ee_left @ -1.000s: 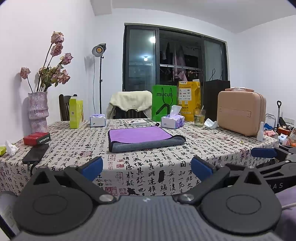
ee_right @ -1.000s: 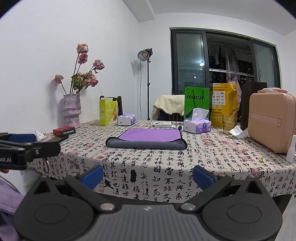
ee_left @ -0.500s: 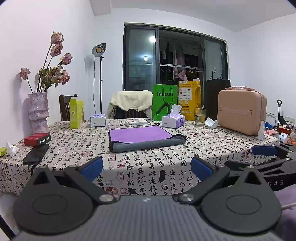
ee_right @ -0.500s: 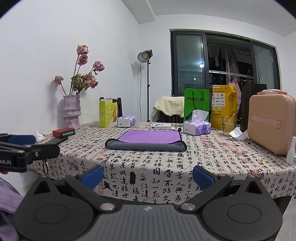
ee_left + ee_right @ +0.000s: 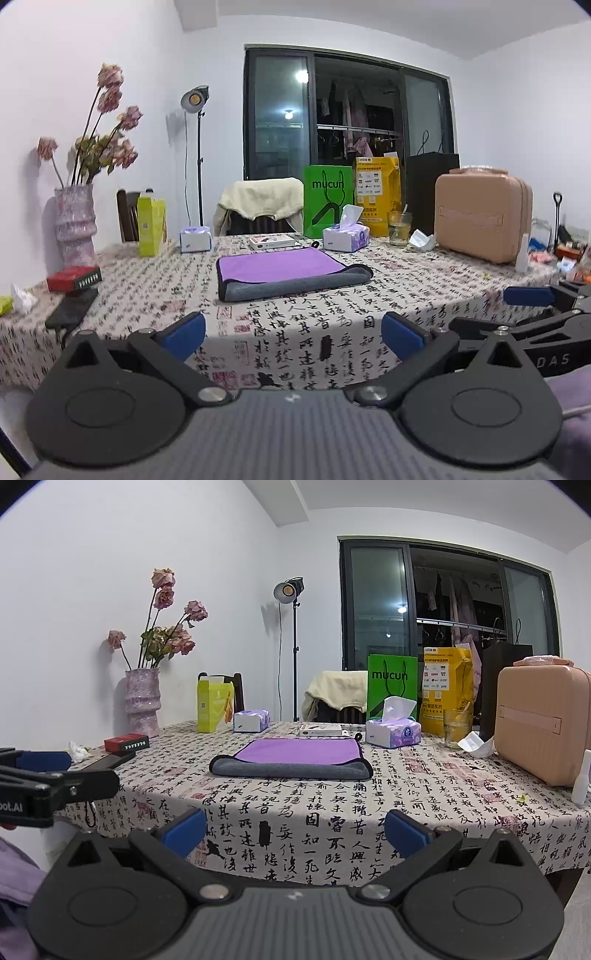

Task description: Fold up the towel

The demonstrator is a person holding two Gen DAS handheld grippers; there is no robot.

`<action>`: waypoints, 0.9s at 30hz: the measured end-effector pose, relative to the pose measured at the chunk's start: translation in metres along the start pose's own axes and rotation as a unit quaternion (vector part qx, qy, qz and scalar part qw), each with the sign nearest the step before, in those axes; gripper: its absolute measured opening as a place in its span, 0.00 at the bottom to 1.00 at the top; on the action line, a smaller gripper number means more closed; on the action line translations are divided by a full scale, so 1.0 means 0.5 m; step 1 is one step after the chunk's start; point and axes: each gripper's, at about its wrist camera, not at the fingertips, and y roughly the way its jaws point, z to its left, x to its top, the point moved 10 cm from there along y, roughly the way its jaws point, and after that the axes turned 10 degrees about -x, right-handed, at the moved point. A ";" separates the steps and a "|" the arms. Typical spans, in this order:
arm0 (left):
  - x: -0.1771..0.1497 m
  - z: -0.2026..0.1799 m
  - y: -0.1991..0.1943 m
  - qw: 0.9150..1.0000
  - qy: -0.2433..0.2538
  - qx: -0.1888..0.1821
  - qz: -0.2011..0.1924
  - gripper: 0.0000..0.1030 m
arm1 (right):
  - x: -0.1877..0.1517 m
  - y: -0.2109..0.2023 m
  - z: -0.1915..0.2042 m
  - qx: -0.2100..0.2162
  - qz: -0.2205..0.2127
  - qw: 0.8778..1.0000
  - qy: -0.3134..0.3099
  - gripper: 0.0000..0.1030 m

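A purple towel with a grey underside [image 5: 280, 271] lies folded flat on the middle of the table; the grey fold faces me. It also shows in the right wrist view [image 5: 291, 757]. My left gripper [image 5: 291, 334] is open and empty, held off the table's near edge, well short of the towel. My right gripper [image 5: 295, 829] is open and empty too, at about the same distance. The right gripper shows at the right edge of the left wrist view [image 5: 532, 306]; the left gripper shows at the left edge of the right wrist view [image 5: 55, 782].
The table [image 5: 332, 314] has a calligraphy-print cloth. On it stand a vase of roses [image 5: 75, 225], a red box [image 5: 74, 278], a black phone [image 5: 70, 312], tissue packs [image 5: 345, 236], a glass [image 5: 399, 229], green and yellow bags [image 5: 327, 201] and a tan case [image 5: 482, 214].
Both views have shifted very slightly toward the table. The towel has not moved and both grippers stay open.
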 end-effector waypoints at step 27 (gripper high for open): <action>-0.012 0.075 0.190 0.998 -0.021 0.016 0.064 1.00 | -0.008 0.206 -0.127 -0.011 0.039 0.998 0.054 1.00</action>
